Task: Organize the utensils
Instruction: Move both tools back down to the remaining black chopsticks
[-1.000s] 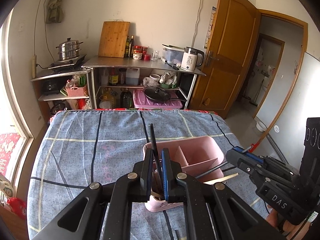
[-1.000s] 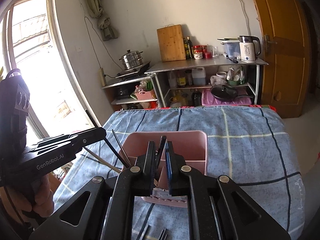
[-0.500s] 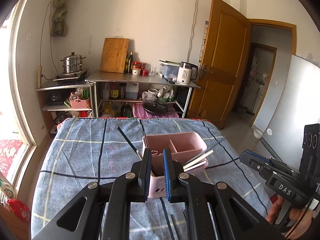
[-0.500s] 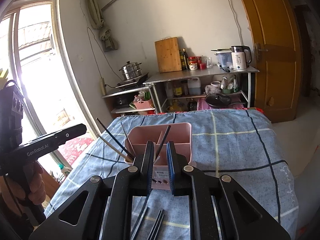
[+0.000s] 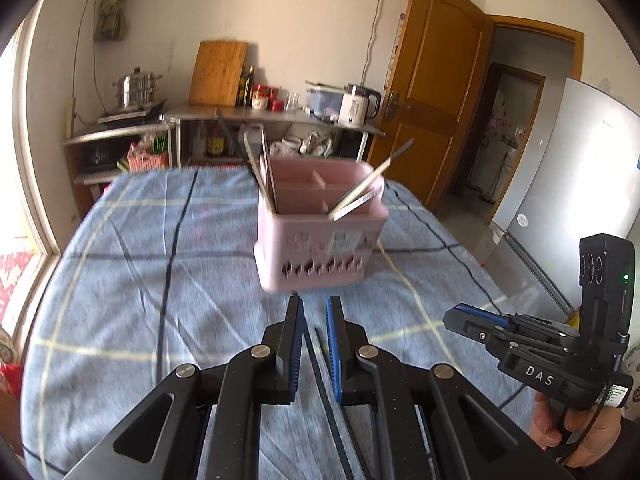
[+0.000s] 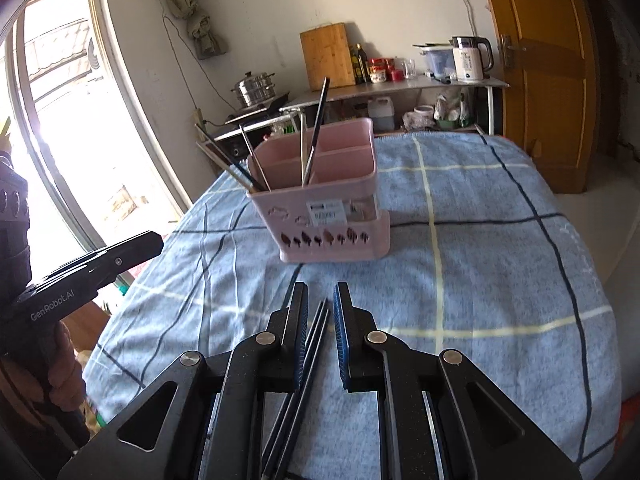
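We start with the chopsticks (image 6: 308, 344) still to be sorted: a few dark, thin sticks lie flat on the blue checked cloth (image 6: 480, 240), running lengthwise under our right claw (image 6: 321, 308), and one or two more dark sticks (image 5: 316, 356) lie the same way under our left claw (image 5: 313, 320). They look stiff, very light and smooth, so we judge they will roll or slip if pinched off-centre; the best hold is probably across the shaft near its middle, with the pads square to it, taking one or a tidy pair at a time.

At twelve o'clock from both claws stands the pink holder (image 6: 332, 216), a divided plastic caddy with cut-outs along its base. It already carries several sticks — dark and pale ones lean out toward ten and eleven o'clock in the right view, and one stands nearly upright at a divider. The holder looks light too, so a stick pushed in hard could nudge it.

Both claws are narrow, jaws almost together with only a slim gap, and neither grips anything; the sticks below them lie loose on the cloth. They would need to open a little before pinching a stick.

Outward, the tabletop (image 5: 100, 280) reaches to a window at nine o'clock, a metal shelf (image 6: 400, 88) with kettle, cutting board and steamer pot at twelve, and a wooden door (image 5: 432, 92) at two. The right claw itself shows at four o'clock in the left view, held in a hand (image 5: 576, 436).
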The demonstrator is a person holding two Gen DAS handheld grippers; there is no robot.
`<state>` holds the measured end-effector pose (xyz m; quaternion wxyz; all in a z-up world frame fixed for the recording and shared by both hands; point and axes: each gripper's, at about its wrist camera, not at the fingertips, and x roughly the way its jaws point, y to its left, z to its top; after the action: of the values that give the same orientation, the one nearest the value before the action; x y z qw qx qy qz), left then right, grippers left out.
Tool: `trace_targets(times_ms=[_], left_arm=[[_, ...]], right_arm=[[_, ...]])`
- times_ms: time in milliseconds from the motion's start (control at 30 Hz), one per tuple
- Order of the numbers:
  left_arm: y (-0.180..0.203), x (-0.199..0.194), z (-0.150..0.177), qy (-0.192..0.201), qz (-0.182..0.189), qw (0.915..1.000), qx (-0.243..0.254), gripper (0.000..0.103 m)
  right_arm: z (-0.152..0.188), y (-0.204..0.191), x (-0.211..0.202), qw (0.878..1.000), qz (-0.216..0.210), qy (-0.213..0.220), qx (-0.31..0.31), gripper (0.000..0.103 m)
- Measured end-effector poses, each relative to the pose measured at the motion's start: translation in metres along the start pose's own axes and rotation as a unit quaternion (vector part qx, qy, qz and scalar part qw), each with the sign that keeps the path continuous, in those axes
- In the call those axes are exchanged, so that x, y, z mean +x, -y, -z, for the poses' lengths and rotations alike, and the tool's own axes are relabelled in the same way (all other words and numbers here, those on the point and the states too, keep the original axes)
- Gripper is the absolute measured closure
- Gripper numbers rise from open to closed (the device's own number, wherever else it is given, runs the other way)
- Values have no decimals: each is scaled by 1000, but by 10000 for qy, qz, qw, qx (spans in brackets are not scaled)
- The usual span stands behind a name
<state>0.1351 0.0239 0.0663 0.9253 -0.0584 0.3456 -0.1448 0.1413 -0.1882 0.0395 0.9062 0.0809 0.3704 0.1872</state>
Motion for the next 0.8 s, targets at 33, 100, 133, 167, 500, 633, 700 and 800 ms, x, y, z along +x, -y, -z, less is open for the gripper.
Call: trace_targets(times_ms=[33, 100, 133, 167, 500, 633, 700, 800], left_arm=[[-2, 3, 9, -78, 12, 10000, -34, 92], [-3, 10, 21, -211, -4, 9997, -76, 92], [-4, 14, 27, -286, -18, 9995, -92, 92], [-4, 17, 33, -356, -37, 9993, -114, 92], [-6, 35, 56, -638, 8, 9977, -211, 92], [-9, 39, 57, -700, 8, 9973, -240, 92], [-10, 42, 58, -730, 10, 9970, -257, 92], [-11, 48, 57, -801, 29, 9964, -287, 92]], right_arm=[[7, 0, 3, 10000, 10, -78, 8, 90], [18, 1, 10, 9998, 16, -219, -2, 90], [22, 1, 14, 9996, 26, -297, -20, 90], [27, 0, 17, 9994, 43, -354, -33, 90], [50, -9, 47, 9966, 60, -811, -97, 90], [55, -9, 58, 9953, 104, -959, -59, 90], [58, -8, 63, 9947, 130, -1015, -31, 90], [59, -7, 67, 9943, 145, -1053, -19, 90]])
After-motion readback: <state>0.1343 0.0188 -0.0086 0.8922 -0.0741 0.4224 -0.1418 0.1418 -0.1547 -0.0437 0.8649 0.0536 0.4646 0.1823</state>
